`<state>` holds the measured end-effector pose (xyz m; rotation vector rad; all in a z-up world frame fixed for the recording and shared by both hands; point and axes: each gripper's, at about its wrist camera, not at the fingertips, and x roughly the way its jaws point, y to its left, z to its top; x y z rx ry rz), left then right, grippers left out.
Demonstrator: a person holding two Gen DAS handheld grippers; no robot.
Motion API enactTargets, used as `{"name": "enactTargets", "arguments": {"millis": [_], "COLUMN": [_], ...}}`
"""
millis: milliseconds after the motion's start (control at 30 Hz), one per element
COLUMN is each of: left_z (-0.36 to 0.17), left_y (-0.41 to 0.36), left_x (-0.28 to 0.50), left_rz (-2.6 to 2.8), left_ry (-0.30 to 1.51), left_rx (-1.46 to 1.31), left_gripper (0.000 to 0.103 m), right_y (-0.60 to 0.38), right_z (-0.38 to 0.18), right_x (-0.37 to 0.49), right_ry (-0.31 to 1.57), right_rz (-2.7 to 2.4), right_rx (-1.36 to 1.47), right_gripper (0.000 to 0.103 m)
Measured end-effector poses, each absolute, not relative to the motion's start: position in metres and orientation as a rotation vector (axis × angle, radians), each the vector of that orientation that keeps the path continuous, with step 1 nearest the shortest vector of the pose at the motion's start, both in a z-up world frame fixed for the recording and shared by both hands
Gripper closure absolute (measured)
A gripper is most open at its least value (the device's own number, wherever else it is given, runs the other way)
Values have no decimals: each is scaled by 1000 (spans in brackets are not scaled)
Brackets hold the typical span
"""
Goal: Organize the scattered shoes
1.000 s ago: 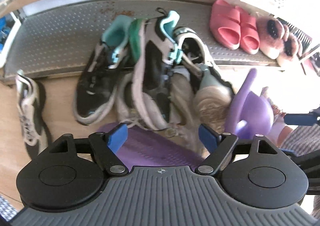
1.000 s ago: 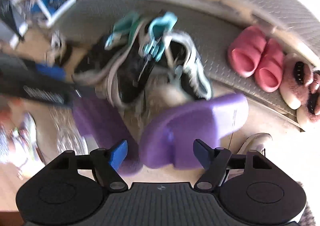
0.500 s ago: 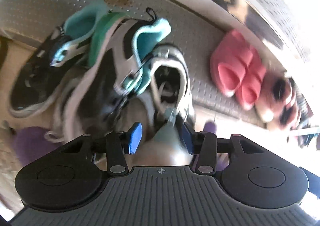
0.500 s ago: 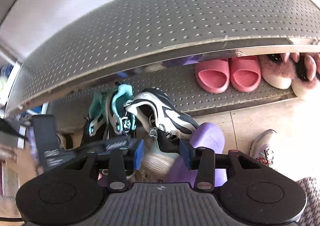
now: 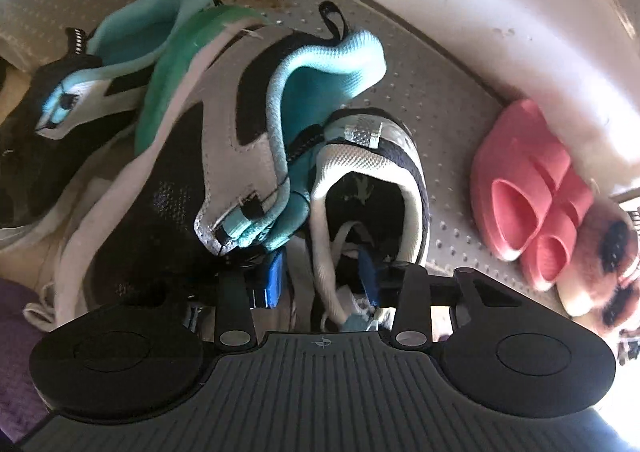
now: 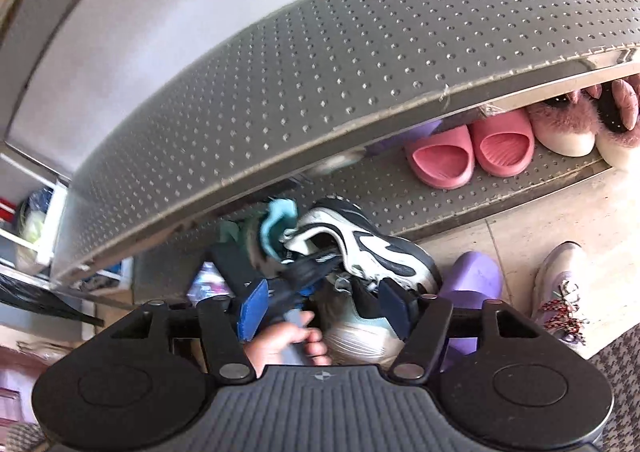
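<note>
A heap of sneakers lies at the front of the low metal rack shelf (image 5: 452, 119). My left gripper (image 5: 322, 280) has one finger inside the opening of a white-and-black sneaker (image 5: 372, 179) and one outside, closed on its collar and tongue. The same sneaker shows in the right wrist view (image 6: 372, 248). A black-and-teal sneaker (image 5: 256, 139) leans against it on the left, with its mate (image 5: 72, 107) further left. My right gripper (image 6: 320, 310) is partly open and empty, above a pale mint-trimmed sneaker (image 6: 360, 336) and the hand on the left tool.
Pink slides (image 5: 528, 203) (image 6: 472, 149) and fluffy pink slippers (image 5: 600, 252) (image 6: 576, 123) stand on the shelf at right. A purple slide (image 6: 476, 284) and a lilac sneaker (image 6: 560, 288) lie on the tiled floor. The upper perforated shelf (image 6: 360, 63) overhangs the heap.
My left gripper has moved forward into the heap and closed on the white-and-black sneaker. My right gripper has lifted away from the purple slide and narrowed; it now looks at the rack from higher up.
</note>
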<state>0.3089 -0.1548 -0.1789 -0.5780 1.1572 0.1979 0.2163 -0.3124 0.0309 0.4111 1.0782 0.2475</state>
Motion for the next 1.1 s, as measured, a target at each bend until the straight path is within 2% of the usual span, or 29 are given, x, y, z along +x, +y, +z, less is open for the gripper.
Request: {"name": "enactTargets", "arguments": {"millis": [100, 200, 433, 600, 667, 700, 867, 1100], "left_z": [-181, -167, -113, -73, -40, -29, 26, 74], "left_y": [-163, -178, -228, -259, -264, -261, -222, -88], "left_x": [315, 306, 254, 224, 216, 213, 187, 145], "left_rz": [178, 95, -184, -281, -318, -326, -363, -168], "left_ry": [1175, 1138, 942, 802, 716, 714, 755, 944], "left_rx": [-497, -366, 55, 190, 207, 201, 125, -44], "left_gripper": [85, 91, 91, 92, 92, 91, 91, 91], "right_y": [-317, -325, -356, -378, -384, -389, -397, -348], "right_z": [35, 36, 47, 63, 67, 71, 84, 56], "right_x": [219, 222, 218, 204, 197, 192, 173, 177], "right_ry": [1051, 1030, 881, 680, 611, 568, 434, 628], "right_rz": [222, 183, 95, -9, -43, -58, -56, 111], "right_rx": [419, 442, 597, 602, 599, 613, 630, 574], "right_gripper": [34, 34, 34, 34, 38, 41, 41, 41]}}
